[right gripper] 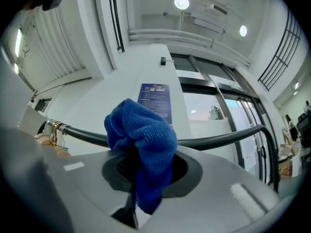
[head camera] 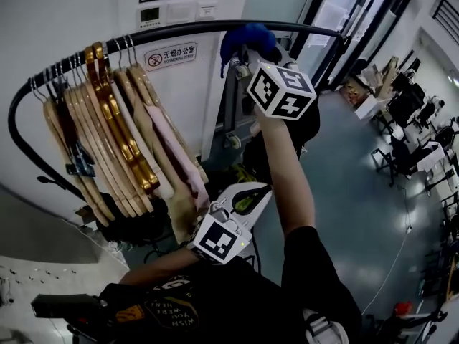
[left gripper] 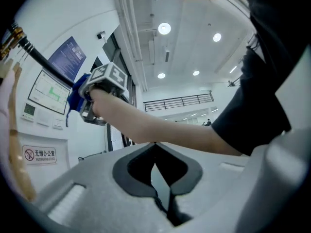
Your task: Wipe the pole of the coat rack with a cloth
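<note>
The coat rack's black pole curves from the left, over the top, to the right. A blue cloth lies bunched against its upper middle. My right gripper, arm raised, is shut on that cloth. In the right gripper view the cloth fills the jaws and presses on the pole. My left gripper hangs low beside the rack, shut and holding nothing. In the left gripper view my left gripper points up at the right gripper, the cloth and the pole.
Several wooden hangers hang on the pole's left part, close to the cloth. Dark bags sit under them. A white wall with a red sign stands behind the rack. Desks and chairs fill the far right.
</note>
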`<state>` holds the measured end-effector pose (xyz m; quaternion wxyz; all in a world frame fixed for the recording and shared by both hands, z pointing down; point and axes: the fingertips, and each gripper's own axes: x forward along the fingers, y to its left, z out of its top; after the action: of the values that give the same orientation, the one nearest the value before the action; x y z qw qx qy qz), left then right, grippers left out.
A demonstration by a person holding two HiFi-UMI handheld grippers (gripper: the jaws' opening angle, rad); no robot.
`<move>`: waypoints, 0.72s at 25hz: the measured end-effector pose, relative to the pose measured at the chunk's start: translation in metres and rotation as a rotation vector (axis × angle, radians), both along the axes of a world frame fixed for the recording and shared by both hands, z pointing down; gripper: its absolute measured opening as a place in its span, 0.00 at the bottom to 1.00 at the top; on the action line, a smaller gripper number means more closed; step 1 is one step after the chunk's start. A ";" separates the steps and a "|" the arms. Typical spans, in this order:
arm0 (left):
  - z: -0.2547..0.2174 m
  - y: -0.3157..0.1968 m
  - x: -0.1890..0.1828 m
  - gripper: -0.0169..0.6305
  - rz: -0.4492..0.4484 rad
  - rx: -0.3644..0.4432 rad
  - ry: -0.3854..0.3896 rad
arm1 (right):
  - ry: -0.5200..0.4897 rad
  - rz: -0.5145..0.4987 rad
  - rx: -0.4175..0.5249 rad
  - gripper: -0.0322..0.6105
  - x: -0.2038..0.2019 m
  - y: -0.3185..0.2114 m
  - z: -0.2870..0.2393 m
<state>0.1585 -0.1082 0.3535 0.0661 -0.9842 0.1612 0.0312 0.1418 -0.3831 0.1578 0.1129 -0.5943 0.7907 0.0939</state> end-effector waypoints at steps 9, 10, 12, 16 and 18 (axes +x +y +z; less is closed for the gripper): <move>-0.033 -0.115 0.052 0.03 -0.234 -0.001 0.065 | -0.080 0.282 -0.057 0.18 0.221 -0.051 -0.012; -0.037 -0.128 0.052 0.03 -0.257 0.007 0.081 | -0.085 0.319 -0.079 0.18 0.243 -0.061 -0.007; -0.045 -0.149 0.049 0.03 -0.308 0.016 0.106 | -0.094 0.377 -0.104 0.18 0.281 -0.079 0.003; -0.058 -0.170 0.030 0.03 -0.396 0.029 0.125 | -0.159 0.432 -0.110 0.18 0.332 -0.089 0.005; -0.061 -0.175 0.017 0.03 -0.429 0.031 0.122 | -0.202 0.421 -0.092 0.16 0.335 -0.083 0.002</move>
<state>0.1759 -0.2834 0.2928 0.0766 -0.9226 0.3699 0.0785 0.4766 -0.4660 0.1595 0.1421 -0.7570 0.6375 0.0192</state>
